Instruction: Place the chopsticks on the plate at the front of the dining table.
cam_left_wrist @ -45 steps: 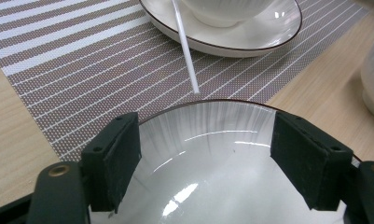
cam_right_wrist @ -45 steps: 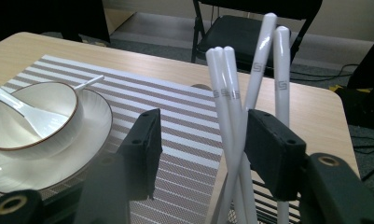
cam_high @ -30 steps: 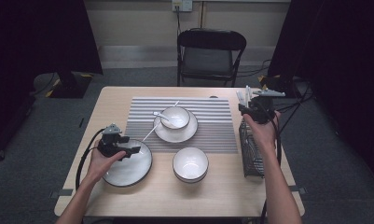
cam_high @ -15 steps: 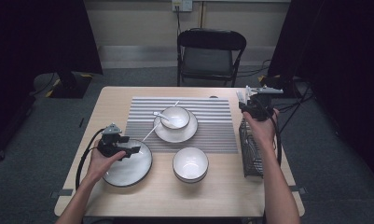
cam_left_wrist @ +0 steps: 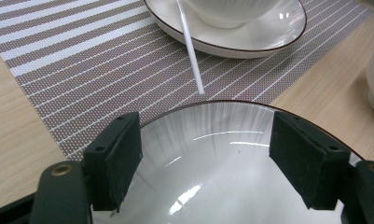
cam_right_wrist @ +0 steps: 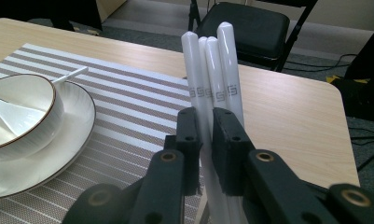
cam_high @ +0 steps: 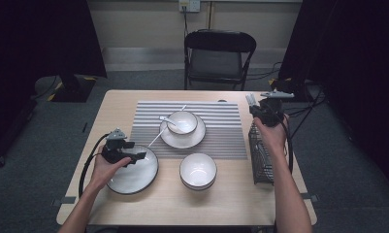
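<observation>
Straddling plate point(cam_left_wrist: 212, 177) rim, fingers point(cam_left_wrist: 114, 163) spread

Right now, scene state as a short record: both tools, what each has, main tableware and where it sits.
left tool: open, jaws wide apart over the large dark-rimmed white plate, holding nothing
right tool: shut on the bundle of white chopsticks, above the wire mesh basket
striped grey placemat: holds a white saucer with a small white bowl and a white spoon in it
plain white bowl: on bare wooden table, near the placemat's front edge
</observation>
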The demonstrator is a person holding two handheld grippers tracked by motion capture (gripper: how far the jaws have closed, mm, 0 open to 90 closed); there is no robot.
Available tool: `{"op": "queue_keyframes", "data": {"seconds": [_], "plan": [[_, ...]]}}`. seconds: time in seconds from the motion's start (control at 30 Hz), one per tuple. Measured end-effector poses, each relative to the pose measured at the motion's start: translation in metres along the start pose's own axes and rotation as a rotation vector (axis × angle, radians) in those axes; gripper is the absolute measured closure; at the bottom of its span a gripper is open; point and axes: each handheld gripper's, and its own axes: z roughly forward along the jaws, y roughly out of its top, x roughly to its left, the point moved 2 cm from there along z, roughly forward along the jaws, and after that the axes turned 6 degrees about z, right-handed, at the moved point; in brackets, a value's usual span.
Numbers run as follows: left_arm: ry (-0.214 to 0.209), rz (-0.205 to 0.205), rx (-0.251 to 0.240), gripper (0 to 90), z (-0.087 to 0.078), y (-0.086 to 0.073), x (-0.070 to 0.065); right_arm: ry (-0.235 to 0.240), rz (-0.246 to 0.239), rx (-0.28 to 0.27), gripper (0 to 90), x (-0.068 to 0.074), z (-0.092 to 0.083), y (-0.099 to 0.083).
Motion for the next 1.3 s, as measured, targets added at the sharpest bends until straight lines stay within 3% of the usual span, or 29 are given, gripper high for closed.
{"op": "queue_keyframes", "data": {"seconds": [0.37, 0.67, 0.87, 1.17, 1.3], "plan": [[-0.001, 0.000, -0.003, 25.2, 0.0005, 0.0007, -0.0008, 0.025, -0.010, -0.003, 81.7, 0.0004, -0.0058, -0.0023], [0.006, -0.003, -0.003, 25.3, -0.0002, 0.0005, 0.0002, 0.068, -0.018, 0.021, 73.8, 0.0039, -0.0043, -0.0049], [0.008, -0.002, -0.008, 25.4, -0.0008, 0.0005, 0.0009, 0.086, -0.037, 0.036, 79.7, 0.0046, -0.0067, -0.0052], [0.005, -0.001, -0.004, 25.4, 0.0006, 0.0013, -0.0004, 0.094, -0.047, 0.056, 80.0, 0.0053, -0.0082, -0.0070], [0.007, -0.001, -0.003, 25.4, 0.0004, 0.0012, -0.0002, 0.094, -0.042, 0.101, 79.3, 0.0063, -0.0062, -0.0069]]}}
